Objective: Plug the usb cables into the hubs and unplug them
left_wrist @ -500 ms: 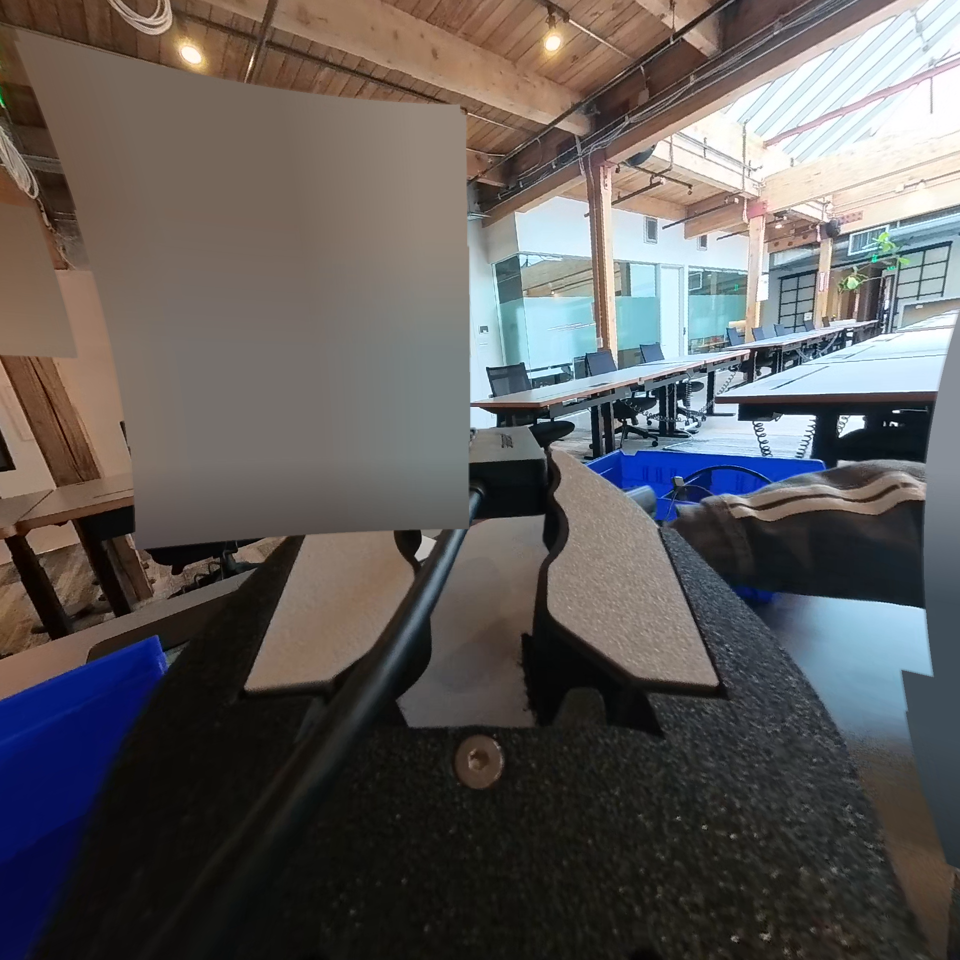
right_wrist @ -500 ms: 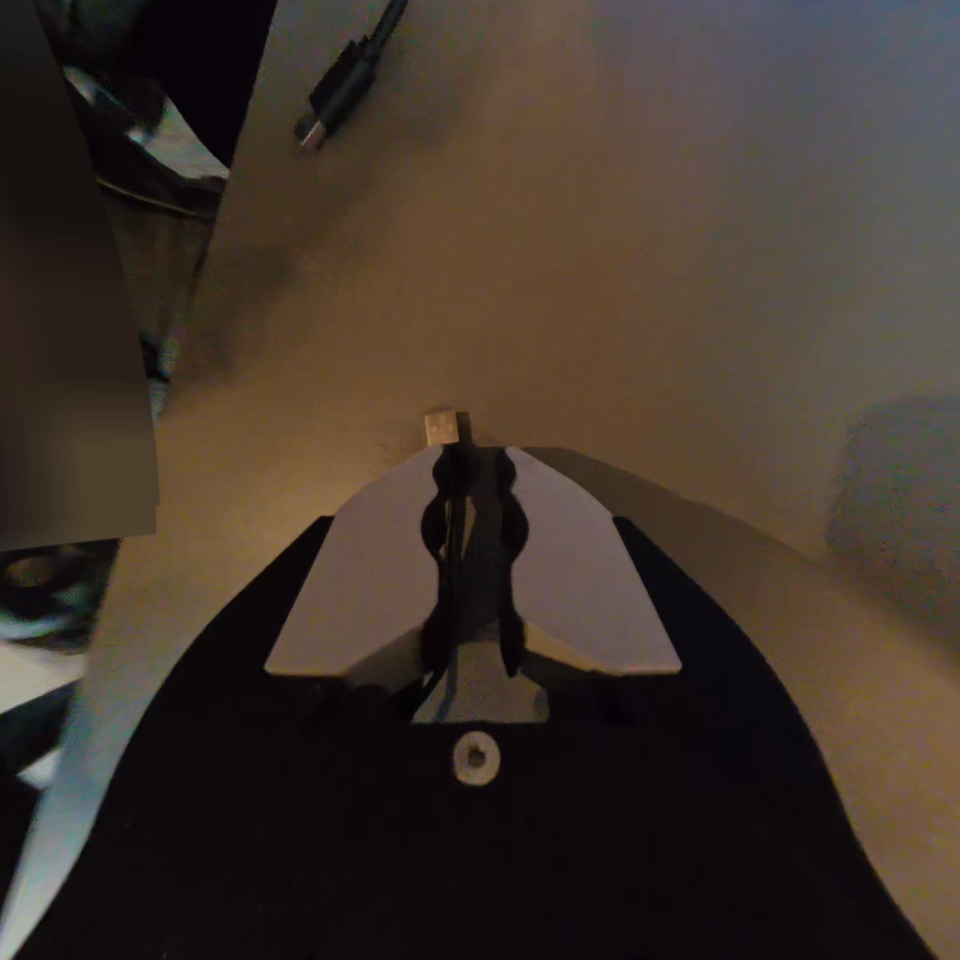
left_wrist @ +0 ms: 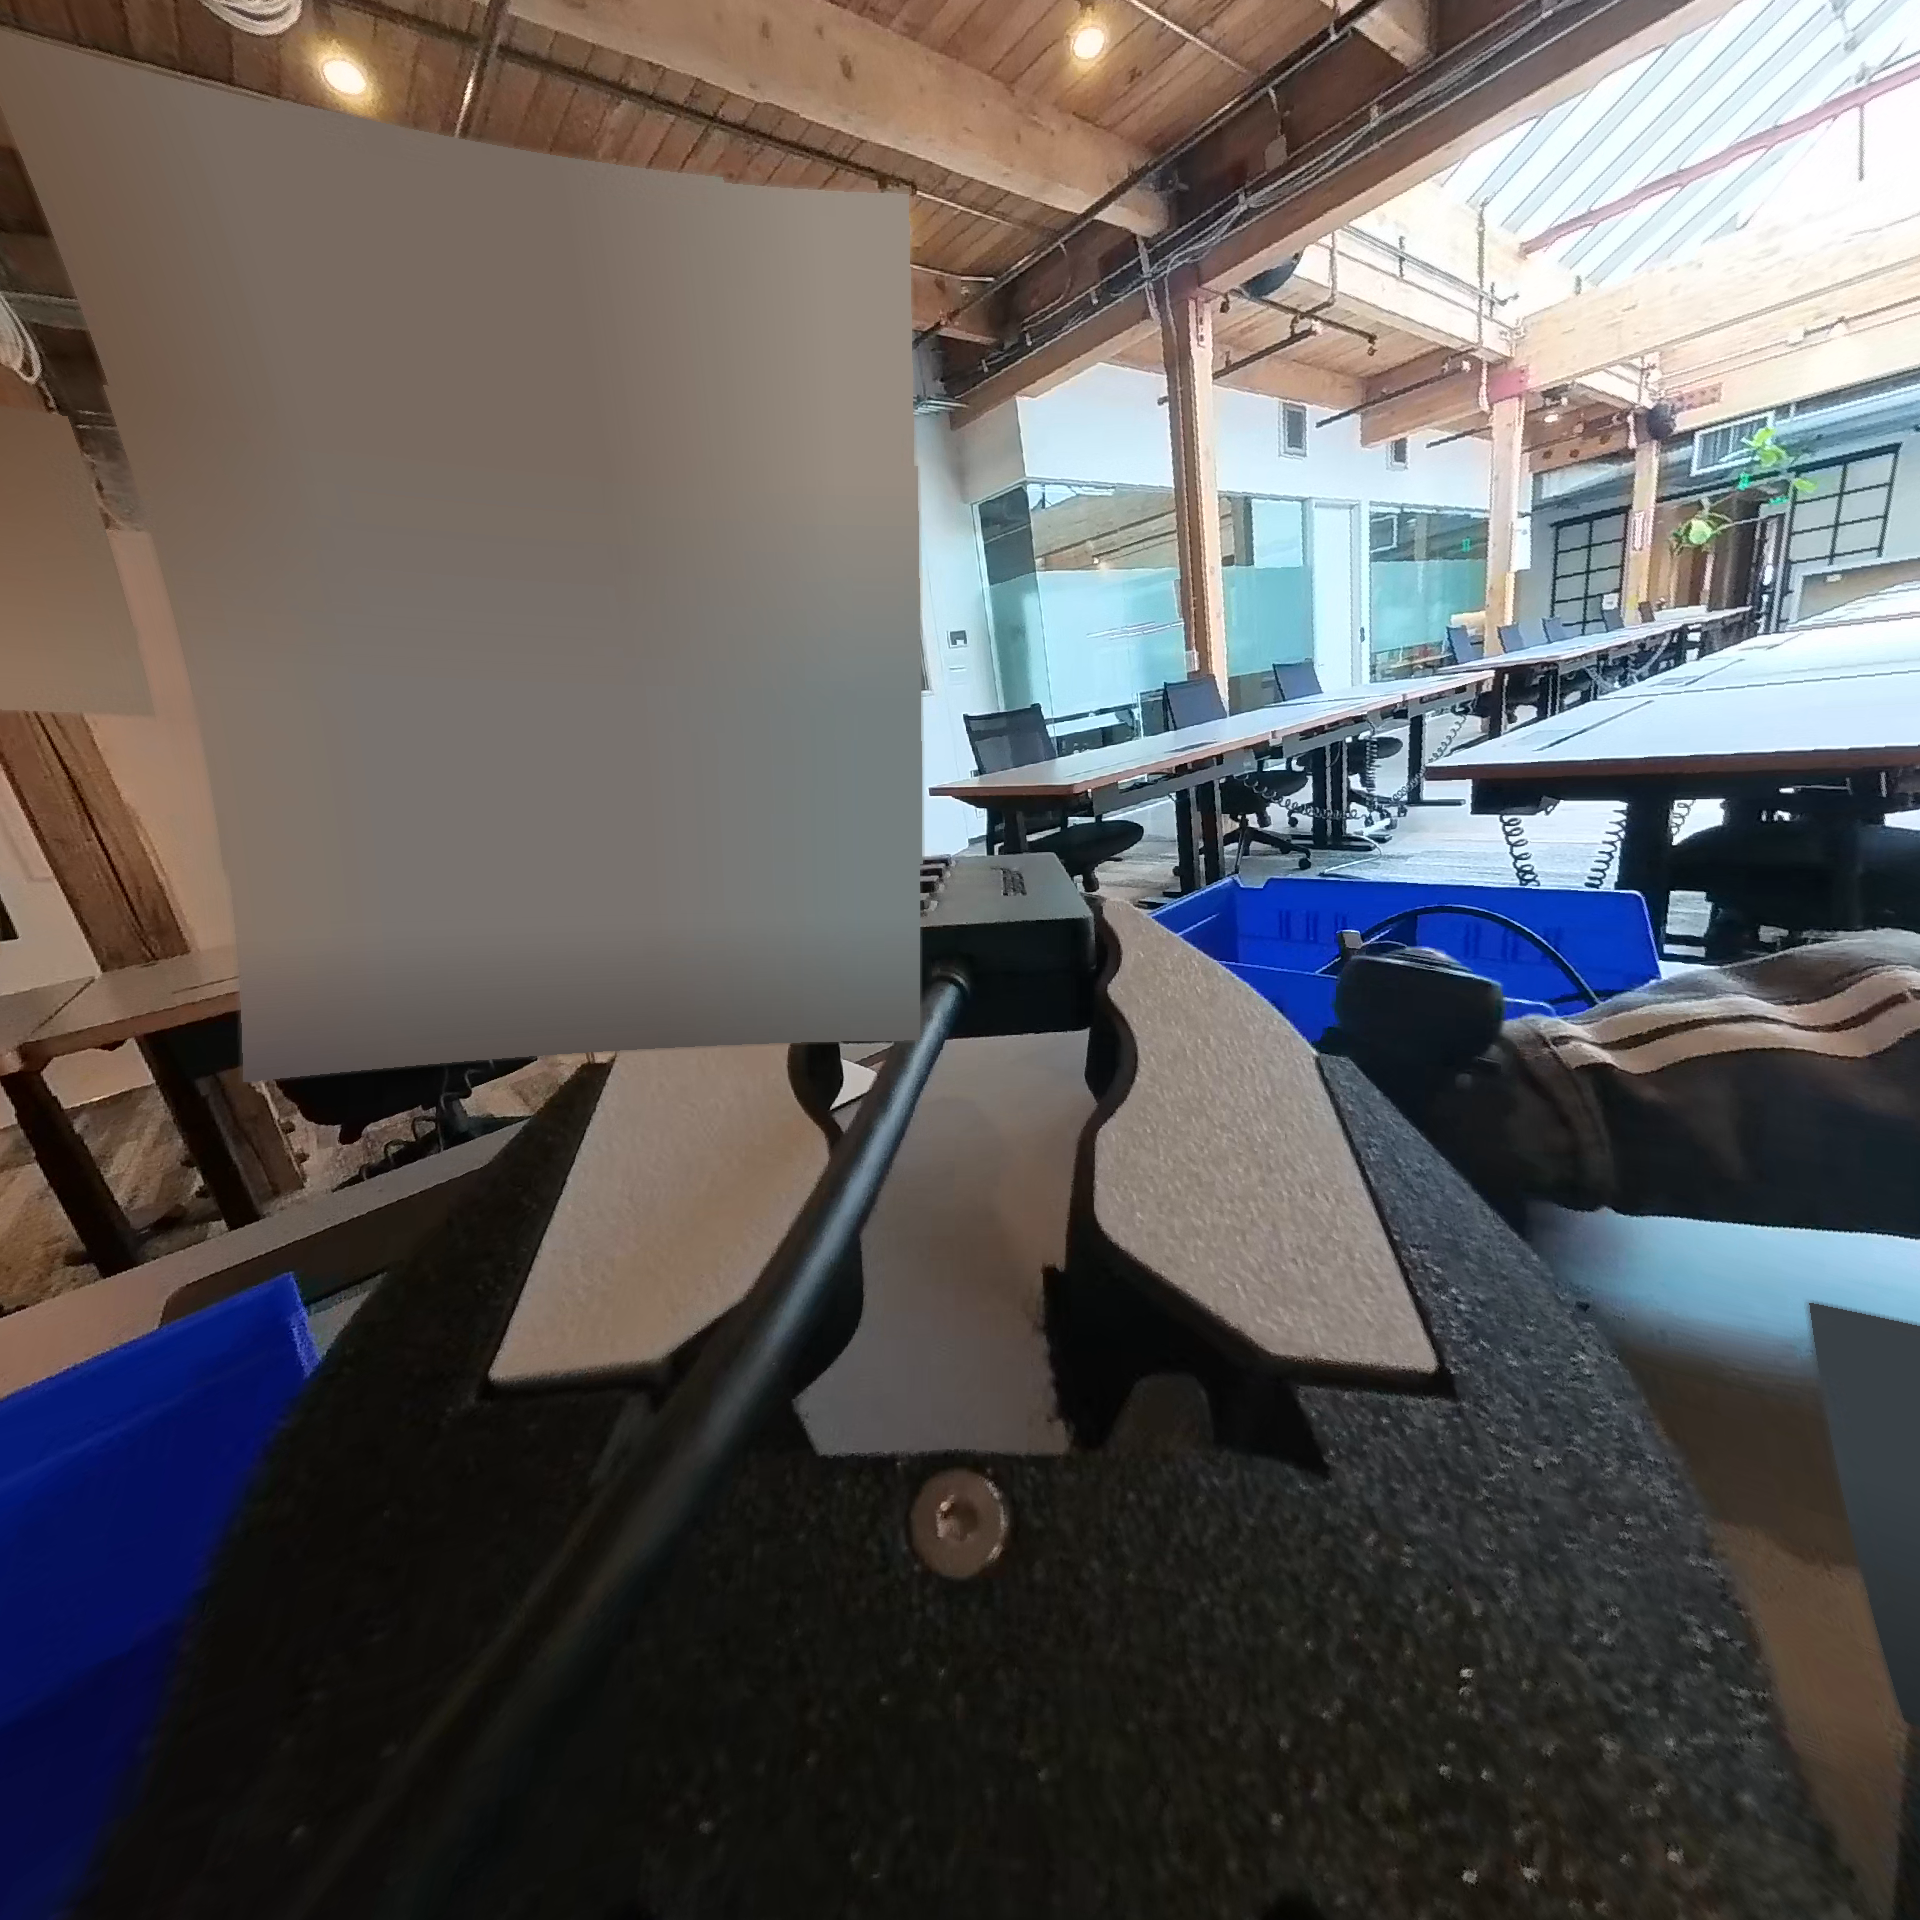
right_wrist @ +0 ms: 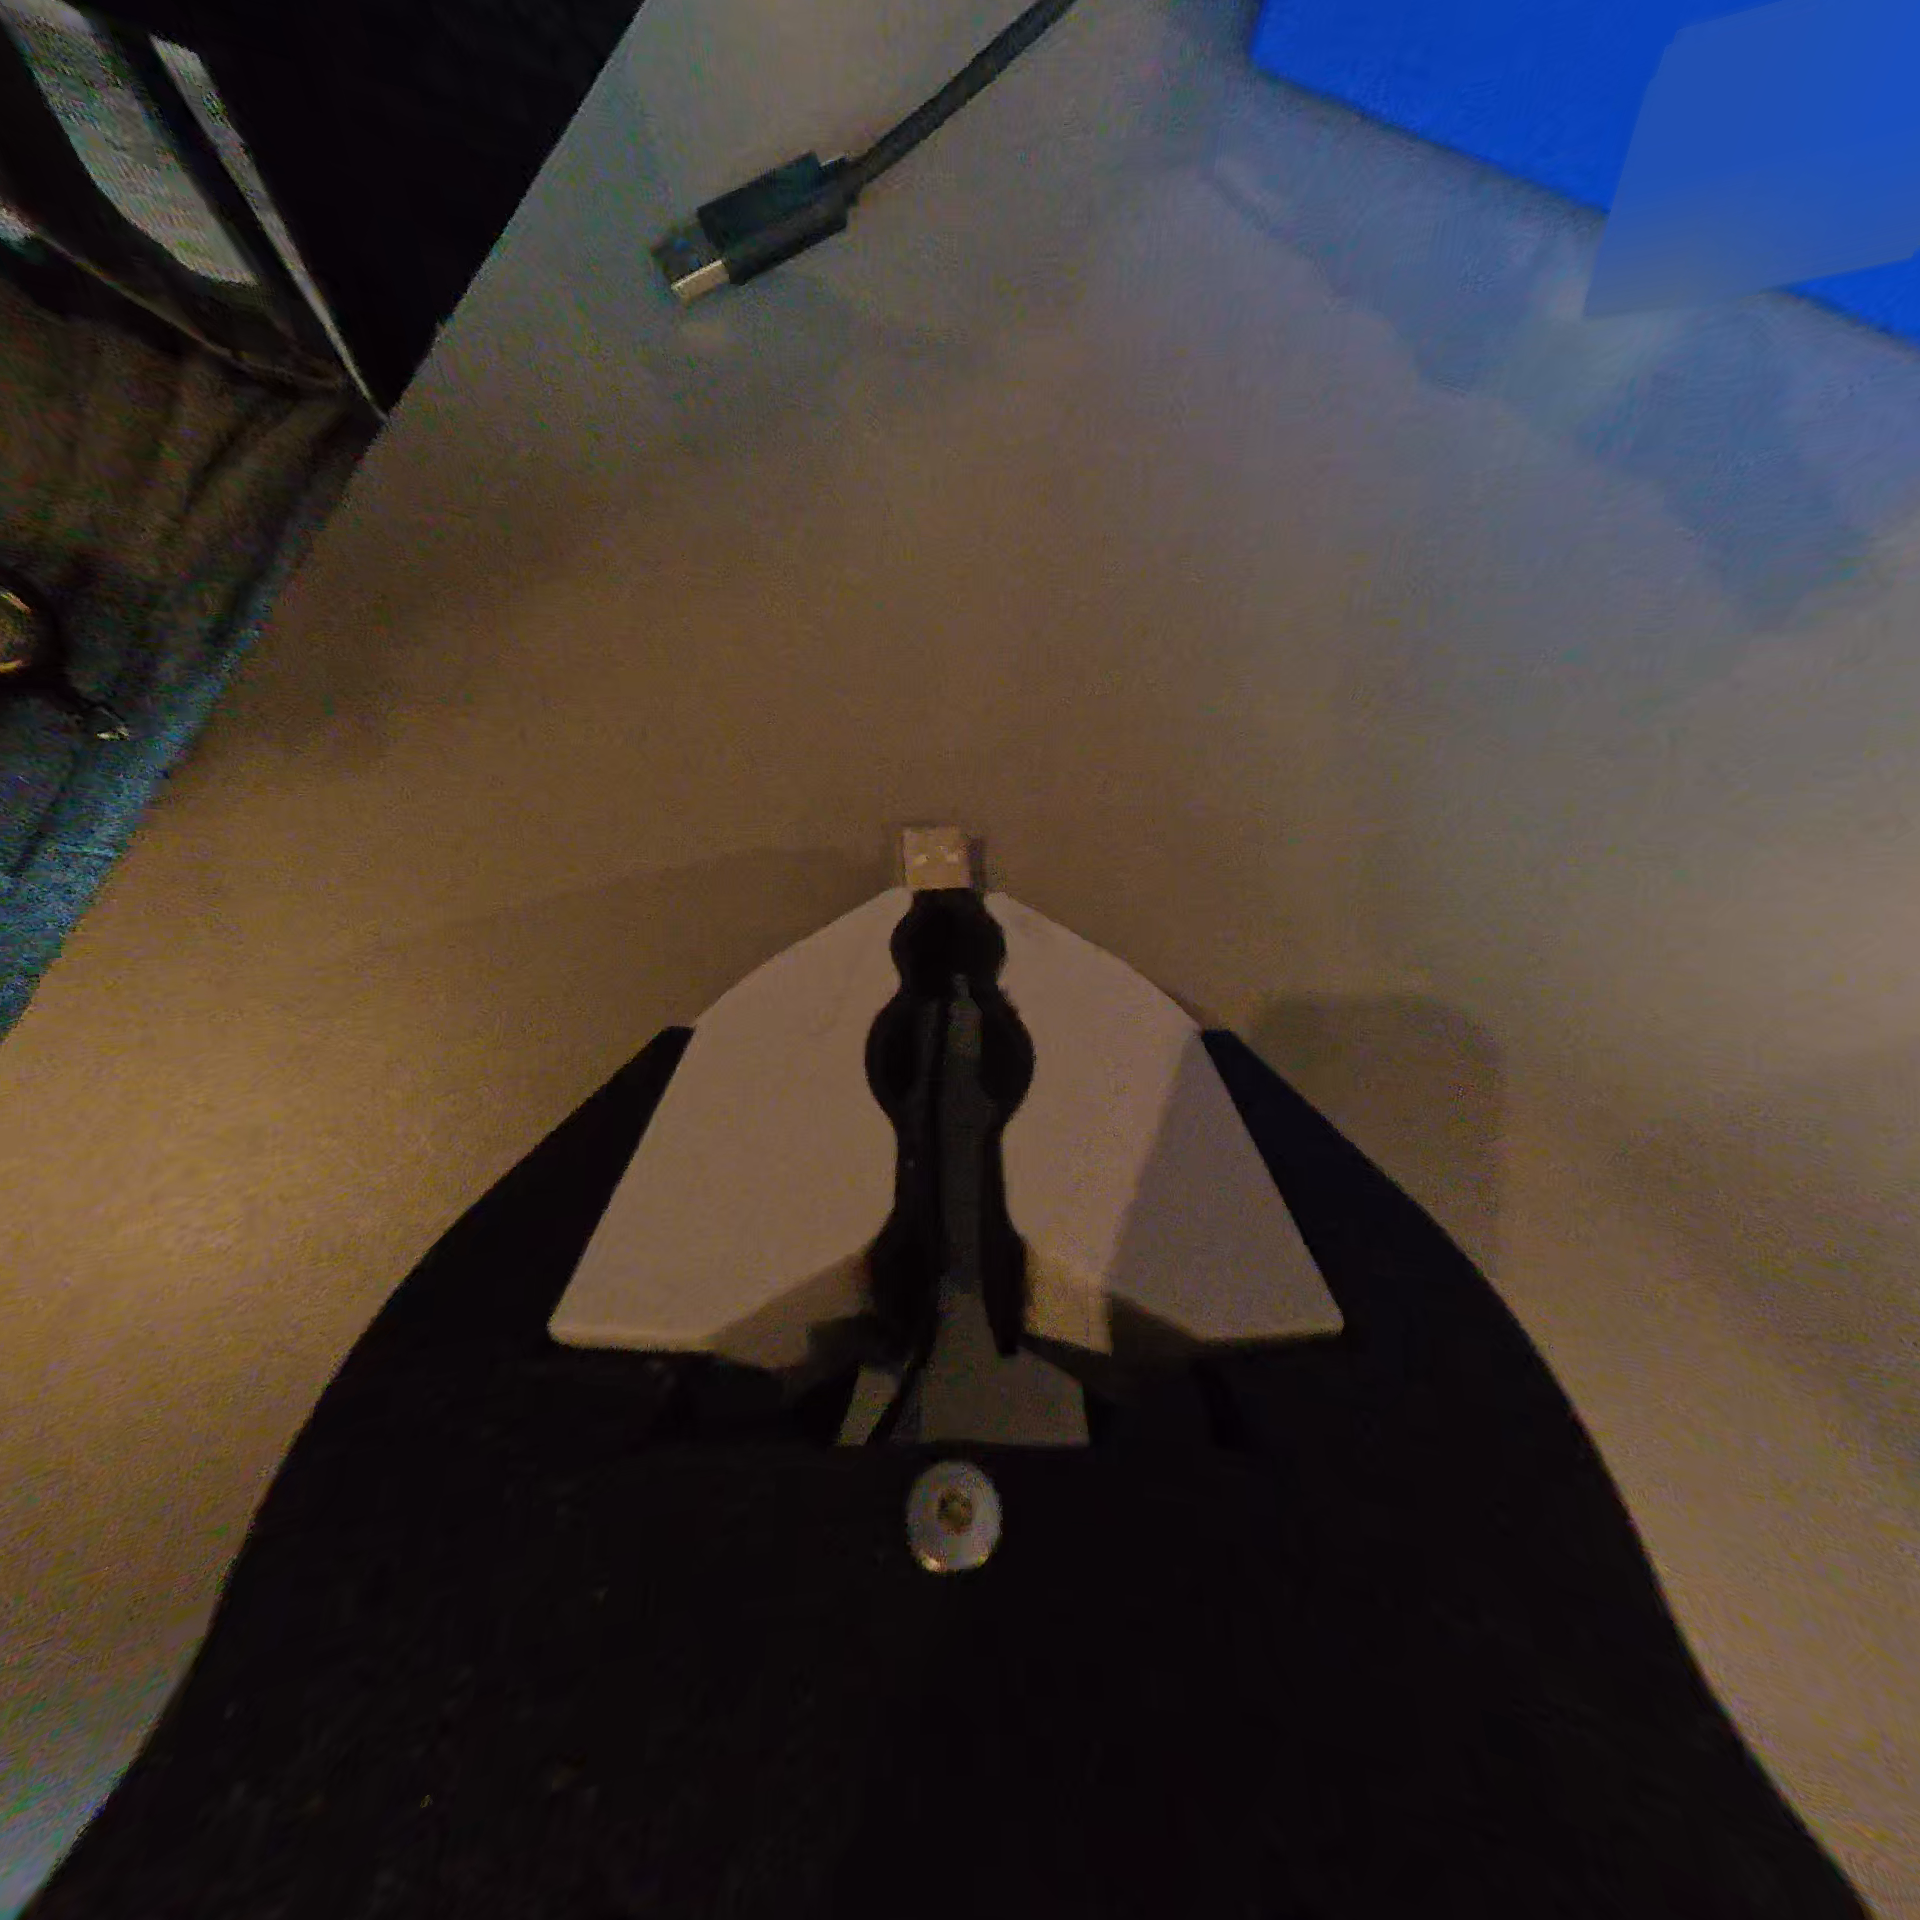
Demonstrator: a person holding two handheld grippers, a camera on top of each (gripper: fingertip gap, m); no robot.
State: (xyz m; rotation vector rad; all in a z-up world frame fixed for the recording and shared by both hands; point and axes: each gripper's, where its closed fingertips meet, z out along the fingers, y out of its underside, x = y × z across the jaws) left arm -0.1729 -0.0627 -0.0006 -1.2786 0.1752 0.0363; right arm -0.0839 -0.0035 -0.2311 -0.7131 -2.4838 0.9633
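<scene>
Two grippers: both loaded.
Left gripper (left_wrist: 997,997): clamped on black hub (left_wrist: 1006,940) at fingertips, held up in the air; hub's cord (left_wrist: 831,1226) trails back between fingers.
Right gripper (right_wrist: 940,899): pinched narrow on usb plug (right_wrist: 938,856), metal tip poking out over the table (right_wrist: 1247,644).
Spare plug (right_wrist: 758,223): loose on table, well apart.
Risk: plug likely meets port tilted or flipped, jams; hub could twist in grip when pushed.
Surface: plain pale tabletop, blue bin (left_wrist: 1403,925) near.
Room: open office, long desks, timber ceiling.

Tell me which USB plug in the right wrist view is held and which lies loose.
The silver plug sticking out of the right tool is held. The black plug lies loose on the table, farther off.
</scene>
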